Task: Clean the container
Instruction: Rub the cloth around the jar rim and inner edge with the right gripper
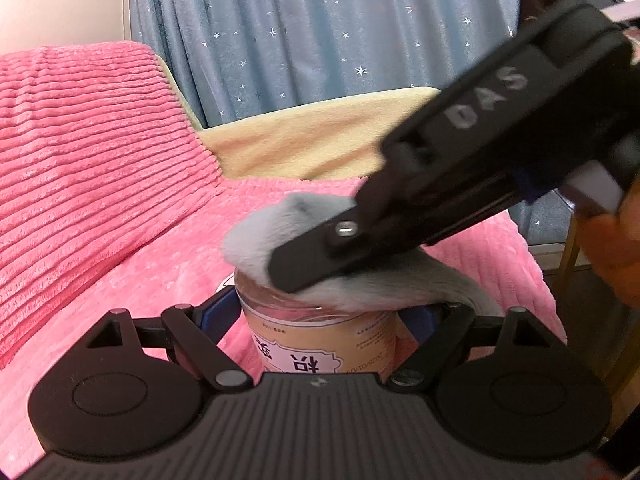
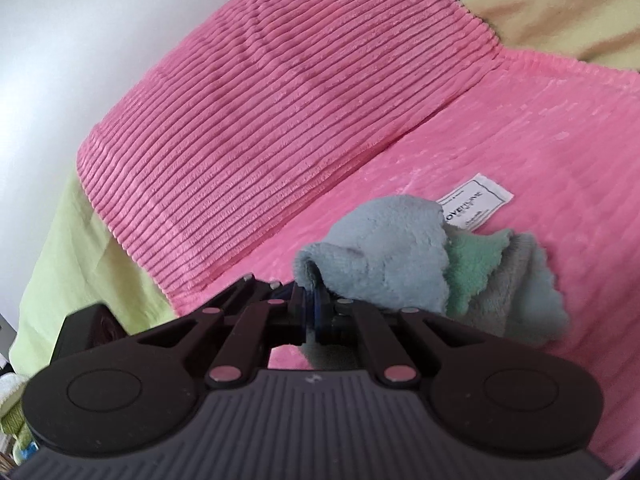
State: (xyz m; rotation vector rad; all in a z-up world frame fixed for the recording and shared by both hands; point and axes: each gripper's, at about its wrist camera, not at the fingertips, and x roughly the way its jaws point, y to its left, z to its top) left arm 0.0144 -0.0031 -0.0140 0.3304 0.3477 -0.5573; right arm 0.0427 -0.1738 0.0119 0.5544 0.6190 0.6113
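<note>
In the left wrist view a clear jar [image 1: 320, 334] with a tan and white printed label stands upright between the blue pads of my left gripper [image 1: 320, 312], which is shut on its sides. My right gripper [image 1: 308, 264] comes in from the upper right and is shut on a fluffy grey-blue cloth [image 1: 256, 236]. The cloth lies over the jar's mouth and trails off to the right. In the right wrist view the right gripper [image 2: 314, 304] pinches the bunched cloth [image 2: 384, 256], which has a green fold. The jar is hidden behind the cloth there.
A pink ribbed cushion [image 1: 80, 140] rests against the back of a pink plush cover [image 2: 520, 140], which bears a white fabric tag [image 2: 476, 204]. A blue star-patterned curtain [image 1: 320, 32] hangs behind. A person's hand [image 1: 616, 256] holds the right gripper.
</note>
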